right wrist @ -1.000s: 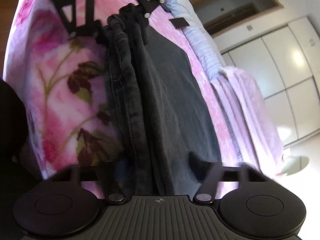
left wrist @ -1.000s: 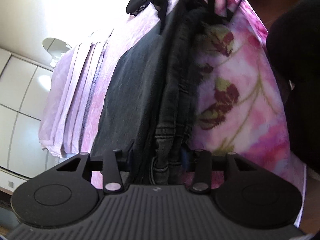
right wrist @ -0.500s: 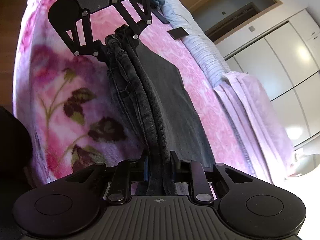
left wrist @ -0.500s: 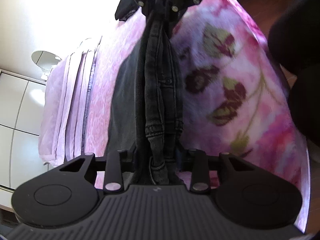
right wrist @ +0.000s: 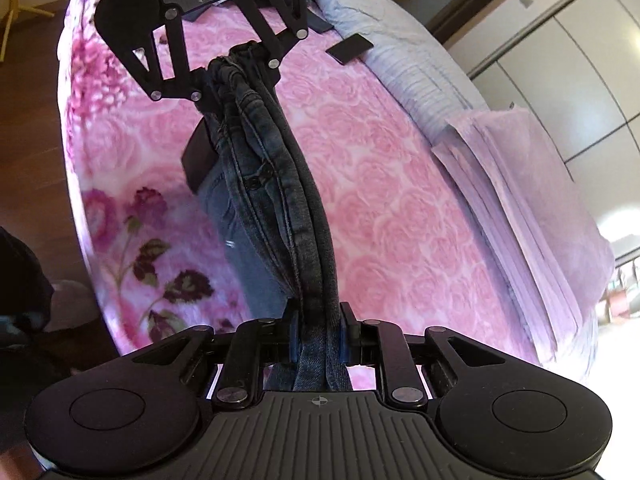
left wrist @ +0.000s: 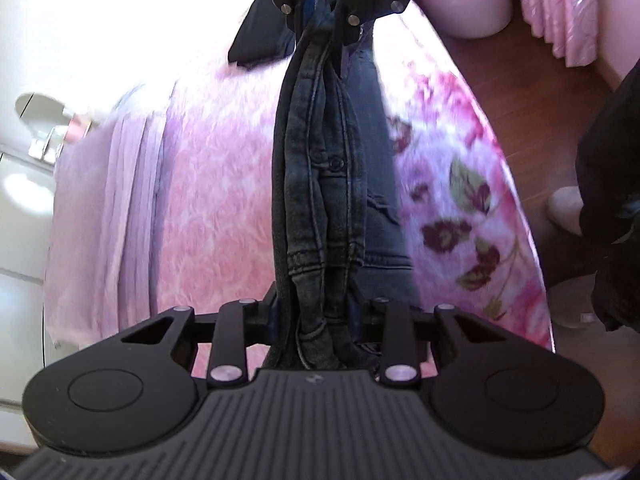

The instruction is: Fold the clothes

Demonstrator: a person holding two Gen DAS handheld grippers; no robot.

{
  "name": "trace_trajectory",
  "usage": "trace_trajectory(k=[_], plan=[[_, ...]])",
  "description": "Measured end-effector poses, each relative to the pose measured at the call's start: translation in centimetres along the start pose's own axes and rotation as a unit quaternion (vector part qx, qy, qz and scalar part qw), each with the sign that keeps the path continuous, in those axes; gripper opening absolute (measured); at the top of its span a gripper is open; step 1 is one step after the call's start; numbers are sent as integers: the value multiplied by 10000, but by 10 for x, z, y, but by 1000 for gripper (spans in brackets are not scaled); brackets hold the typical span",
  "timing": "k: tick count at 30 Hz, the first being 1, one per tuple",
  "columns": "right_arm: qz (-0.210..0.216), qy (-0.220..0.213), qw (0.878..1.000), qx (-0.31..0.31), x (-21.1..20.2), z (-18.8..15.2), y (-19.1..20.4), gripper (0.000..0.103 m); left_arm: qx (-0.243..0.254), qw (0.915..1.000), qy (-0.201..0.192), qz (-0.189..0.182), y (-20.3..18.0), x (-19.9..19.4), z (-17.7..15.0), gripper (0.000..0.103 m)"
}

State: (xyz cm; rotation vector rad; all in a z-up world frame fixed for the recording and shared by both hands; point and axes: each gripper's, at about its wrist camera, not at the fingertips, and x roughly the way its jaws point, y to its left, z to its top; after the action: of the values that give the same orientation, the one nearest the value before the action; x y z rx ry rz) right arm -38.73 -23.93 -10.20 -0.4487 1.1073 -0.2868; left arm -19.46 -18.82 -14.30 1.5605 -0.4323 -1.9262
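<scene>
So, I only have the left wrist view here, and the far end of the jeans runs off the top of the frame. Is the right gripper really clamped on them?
Observer: Yes. The right wrist view shows the right gripper up close, with its blue pads pressed against both sides of the bunched jeans.
Operator: Anything behind my camera that I can't see?
Observer: A flat black rectangle lies on a pale blue quilt, beyond the left gripper. I cannot tell what it is.
</scene>
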Motion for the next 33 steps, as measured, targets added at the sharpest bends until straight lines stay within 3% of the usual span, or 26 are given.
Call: trace_trajectory(k=[7,13,18,22,27,30,33], plan=[[-192,471,9968,618,-61,-18,-37,16,708,9955,-627,-39,55,-5,63,27],[-854,801,9877,1033,-96,-83,-98,16,1314,9838,-1205,189,111,32,165,27],[-1390,945,9799,1073,-114,-177,-176,16,1524,9760,-1465,513,165,88,285,27],[-1648,1003,9769,920,-114,-272,-259,16,1407,9754,-1505,780,208,149,387,27],[-2074,1068,9708,555,-88,-379,-343,16,1111,9729,-1575,1279,238,241,476,27],[-2287,1090,9660,510,-47,-433,-355,17,975,9754,-1536,1242,212,312,496,27],[-2246,1124,9657,660,16,-489,-332,17,1000,9815,-1363,896,156,385,497,27]])
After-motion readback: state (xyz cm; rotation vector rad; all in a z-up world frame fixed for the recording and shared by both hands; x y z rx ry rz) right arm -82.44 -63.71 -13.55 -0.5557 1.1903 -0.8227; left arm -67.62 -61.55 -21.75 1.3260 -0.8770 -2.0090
